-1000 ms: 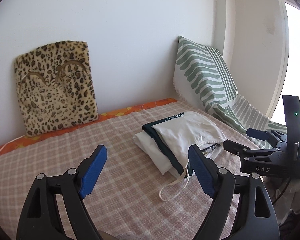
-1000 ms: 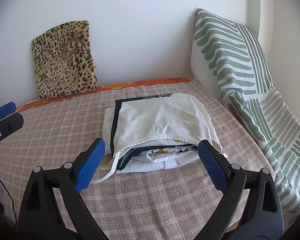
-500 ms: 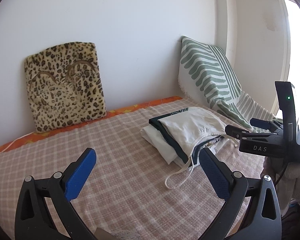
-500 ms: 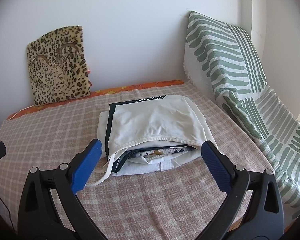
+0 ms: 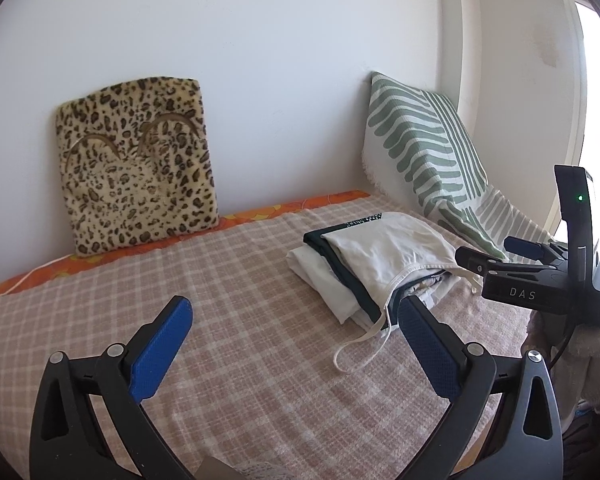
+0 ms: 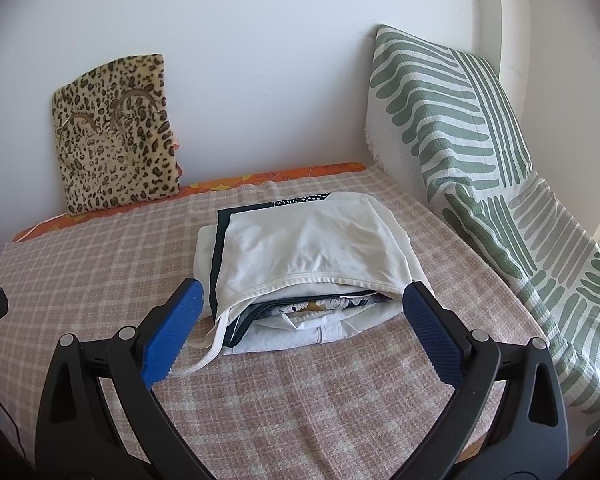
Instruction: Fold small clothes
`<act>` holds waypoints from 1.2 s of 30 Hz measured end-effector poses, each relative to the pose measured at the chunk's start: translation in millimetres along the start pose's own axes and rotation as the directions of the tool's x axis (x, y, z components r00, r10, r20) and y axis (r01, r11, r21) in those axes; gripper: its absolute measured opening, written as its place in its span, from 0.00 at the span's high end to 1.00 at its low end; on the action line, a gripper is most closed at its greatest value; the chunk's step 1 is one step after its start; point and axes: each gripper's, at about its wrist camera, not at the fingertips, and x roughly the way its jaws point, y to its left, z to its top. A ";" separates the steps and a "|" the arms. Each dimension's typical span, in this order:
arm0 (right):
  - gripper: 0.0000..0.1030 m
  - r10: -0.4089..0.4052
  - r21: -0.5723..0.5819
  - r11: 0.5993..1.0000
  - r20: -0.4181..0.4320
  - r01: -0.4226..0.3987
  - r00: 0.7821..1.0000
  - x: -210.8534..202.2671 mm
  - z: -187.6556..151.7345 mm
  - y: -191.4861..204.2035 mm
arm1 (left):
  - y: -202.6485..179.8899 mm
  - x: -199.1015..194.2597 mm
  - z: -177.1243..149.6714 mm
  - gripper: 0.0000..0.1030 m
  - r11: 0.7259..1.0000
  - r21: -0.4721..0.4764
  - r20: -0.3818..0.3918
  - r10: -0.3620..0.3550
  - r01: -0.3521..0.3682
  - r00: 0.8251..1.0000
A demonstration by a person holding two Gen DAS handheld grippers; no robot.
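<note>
Both grippers, left (image 5: 294, 320) & right (image 6: 300, 304), fingers spread wide w/ nothing held (folded clothes stack (image 6: 304, 256) on bed).

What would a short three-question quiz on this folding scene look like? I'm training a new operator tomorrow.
1. True or false: the left gripper is shut on cloth.
2. Which garment tops the folded stack: A) white top, B) dark green one, C) printed one?
3. Fill in: a loose white strap trails from the stack onto the ____ blanket.

Key
1. False; both it and the right gripper are open and empty.
2. A.
3. Checked.
</note>
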 end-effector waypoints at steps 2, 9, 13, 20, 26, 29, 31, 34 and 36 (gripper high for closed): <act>0.01 -0.004 0.000 1.000 0.000 0.004 1.000 -0.1 0.0 0.2 | 1.3 -0.7 0.6 0.01 1.000 -0.004 0.003 0.003 -0.003 1.000; 0.01 -0.006 0.001 1.000 -0.001 0.006 1.000 -0.9 -0.4 0.7 | 3.6 0.2 0.8 0.01 1.000 -0.013 -0.007 0.003 -0.003 1.000; 0.01 -0.009 0.004 1.000 -0.001 0.009 1.000 -2.3 -1.4 1.1 | 3.7 -0.1 0.7 0.01 1.000 -0.011 -0.004 0.008 -0.008 1.000; 0.01 -0.010 0.006 1.000 -0.002 0.010 1.000 -1.9 -1.0 1.1 | 5.0 1.2 0.0 0.01 1.000 -0.013 -0.012 0.007 -0.007 1.000; 0.01 -0.008 0.004 1.000 -0.001 0.008 1.000 -1.0 -0.4 0.5 | 6.4 1.4 -1.6 0.01 1.000 -0.012 -0.013 0.016 -0.016 1.000; 0.01 -0.010 0.004 1.000 -0.002 0.010 1.000 -1.5 -0.8 0.7 | 6.9 1.3 -2.1 0.01 1.000 -0.006 -0.012 0.021 -0.021 1.000; 0.01 -0.011 0.005 1.000 -0.003 0.011 1.000 -2.5 -1.5 1.2 | 7.2 2.5 -2.8 0.01 1.000 -0.005 -0.013 0.027 -0.027 1.000; 0.01 -0.012 0.005 1.000 -0.003 0.012 1.000 -3.2 -1.9 1.6 | 7.4 2.8 -4.0 0.01 0.999 -0.005 -0.012 0.032 -0.032 0.999; 0.01 -0.010 0.008 1.000 -0.005 0.010 1.000 -3.4 -1.9 1.6 | 7.5 2.7 -3.7 0.01 0.999 0.001 -0.009 0.034 -0.034 0.999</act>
